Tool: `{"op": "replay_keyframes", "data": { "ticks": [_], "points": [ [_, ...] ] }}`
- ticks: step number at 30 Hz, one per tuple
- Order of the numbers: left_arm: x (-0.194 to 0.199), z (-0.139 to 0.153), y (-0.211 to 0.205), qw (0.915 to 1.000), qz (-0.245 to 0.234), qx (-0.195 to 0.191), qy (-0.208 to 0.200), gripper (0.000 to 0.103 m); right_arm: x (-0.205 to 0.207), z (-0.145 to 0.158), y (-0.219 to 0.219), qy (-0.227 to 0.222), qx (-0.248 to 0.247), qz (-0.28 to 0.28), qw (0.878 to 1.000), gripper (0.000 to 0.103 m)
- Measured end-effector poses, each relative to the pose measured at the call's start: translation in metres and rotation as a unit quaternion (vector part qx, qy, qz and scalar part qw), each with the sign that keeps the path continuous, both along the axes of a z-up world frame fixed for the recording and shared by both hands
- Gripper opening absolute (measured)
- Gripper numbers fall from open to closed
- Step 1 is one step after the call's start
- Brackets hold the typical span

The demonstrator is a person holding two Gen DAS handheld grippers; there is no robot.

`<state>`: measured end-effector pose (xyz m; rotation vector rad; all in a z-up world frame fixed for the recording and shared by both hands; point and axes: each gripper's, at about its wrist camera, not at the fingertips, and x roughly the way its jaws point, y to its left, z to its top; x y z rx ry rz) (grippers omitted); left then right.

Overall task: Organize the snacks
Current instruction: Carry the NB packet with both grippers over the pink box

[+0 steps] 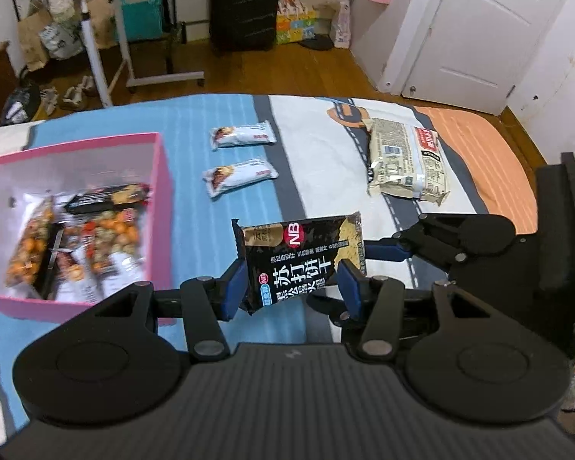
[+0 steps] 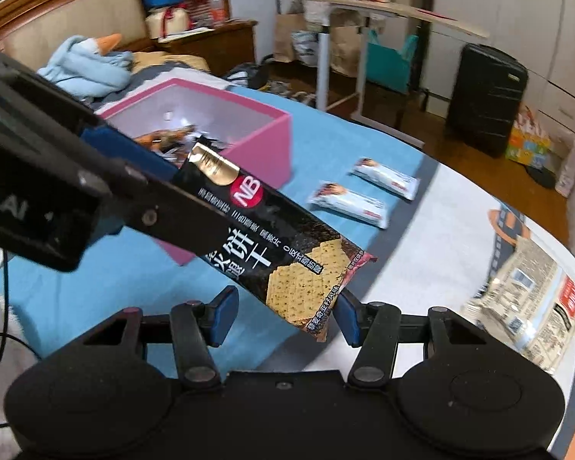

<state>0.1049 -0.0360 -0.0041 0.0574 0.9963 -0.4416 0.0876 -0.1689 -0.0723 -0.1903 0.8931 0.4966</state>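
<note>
A black soda-cracker packet (image 1: 303, 260) is clamped between the blue pads of my left gripper (image 1: 291, 287) and held above the bed. It also shows in the right wrist view (image 2: 287, 245), with the left gripper's arm across it. My right gripper (image 2: 283, 316) is open, its right pad beside the packet's lower end; it shows in the left wrist view (image 1: 398, 249) just right of the packet. A pink box (image 1: 161, 191) with several snack bags stands to the left. Two white bars (image 1: 241, 134) (image 1: 239, 176) and a beige packet (image 1: 406, 161) lie on the bed.
The bed has a blue, white and orange cover (image 1: 318, 176). Beyond its far edge are a rolling desk (image 1: 107, 38), a black suitcase (image 1: 245, 4) and a white door (image 1: 487, 30). A blue plush toy (image 2: 84, 65) lies near the headboard.
</note>
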Motion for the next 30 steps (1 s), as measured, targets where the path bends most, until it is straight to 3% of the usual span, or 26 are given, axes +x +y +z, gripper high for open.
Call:
{"op": "replay_keyframes", "data": {
  "ticks": [17,25,30],
  "points": [
    [-0.013,0.011,0.091,0.9964,0.081,0.019,-0.012,0.049,0.005,0.016,0.09,-0.036,0.006,0.067,0.997,0.058],
    [0.018,0.015,0.135,0.9914,0.125,0.032,-0.024,0.049,0.044,0.019,0.128,-0.035,0.029,0.103,0.994,0.059],
    [0.054,-0.006,0.161,0.9879,0.149,0.044,-0.003,0.049,0.079,0.006,0.14,-0.032,0.054,0.134,0.989,0.058]
  ]
}}
